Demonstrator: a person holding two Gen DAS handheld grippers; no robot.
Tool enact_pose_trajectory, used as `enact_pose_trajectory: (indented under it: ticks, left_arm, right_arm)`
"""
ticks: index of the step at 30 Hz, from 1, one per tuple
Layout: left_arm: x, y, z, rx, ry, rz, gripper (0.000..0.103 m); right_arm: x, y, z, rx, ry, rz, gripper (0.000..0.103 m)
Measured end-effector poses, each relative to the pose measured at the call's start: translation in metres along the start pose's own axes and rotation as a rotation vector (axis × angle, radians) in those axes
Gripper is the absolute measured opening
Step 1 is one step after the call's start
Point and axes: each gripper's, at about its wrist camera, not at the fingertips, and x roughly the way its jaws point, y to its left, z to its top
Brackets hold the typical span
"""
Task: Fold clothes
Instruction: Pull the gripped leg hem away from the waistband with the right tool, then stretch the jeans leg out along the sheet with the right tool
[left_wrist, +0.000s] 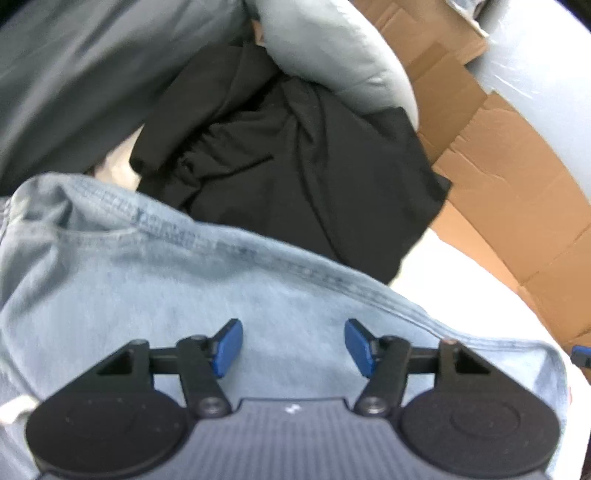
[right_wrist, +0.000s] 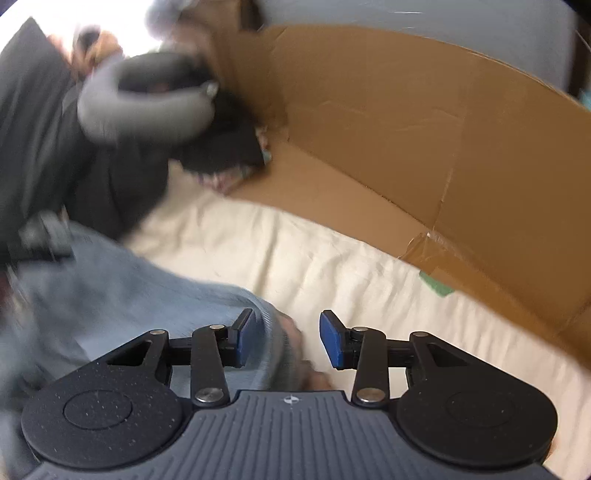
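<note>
Both grippers stand open, holding nothing: the left gripper (left_wrist: 293, 345) hovers over the jeans (left_wrist: 147, 288), and the right gripper (right_wrist: 287, 339) has their edge loose between its jaws. Folding seems partly done (the denim lies doubled on the sheet (right_wrist: 332, 266)), while the black garment (left_wrist: 295, 155) waits crumpled beside the cardboard (right_wrist: 406, 129). Blur hides the fold's neatness.
</note>
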Motion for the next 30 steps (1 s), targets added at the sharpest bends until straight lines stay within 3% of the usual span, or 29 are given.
enact_pose_trajectory:
  ticks: [3, 9, 13, 20, 26, 30]
  left_arm:
    - [-0.013, -0.005, -0.007, 0.024, -0.001, -0.012, 0.064]
    - [-0.041, -0.015, -0.013, 0.065, -0.015, -0.023, 0.064]
    - [-0.064, -0.018, -0.019, 0.086, -0.024, -0.039, 0.064]
    - [-0.087, -0.020, -0.034, 0.110, -0.007, -0.039, 0.064]
    - [-0.095, -0.015, -0.062, 0.106, 0.035, -0.039, 0.064]
    - [-0.089, -0.009, -0.085, 0.096, 0.086, -0.018, 0.064]
  right_arm:
    - [-0.021, -0.001, -0.004, 0.089, -0.039, 0.032, 0.045]
    - [-0.053, 0.023, -0.037, 0.062, -0.036, 0.065, 0.045]
    - [-0.075, 0.038, -0.061, 0.114, -0.053, 0.118, 0.045]
    - [-0.107, 0.063, -0.084, 0.130, -0.089, 0.067, 0.045]
    - [-0.115, 0.083, -0.113, 0.162, -0.055, 0.046, 0.045]
    - [-0.099, 0.095, -0.142, 0.151, 0.040, 0.059, 0.045]
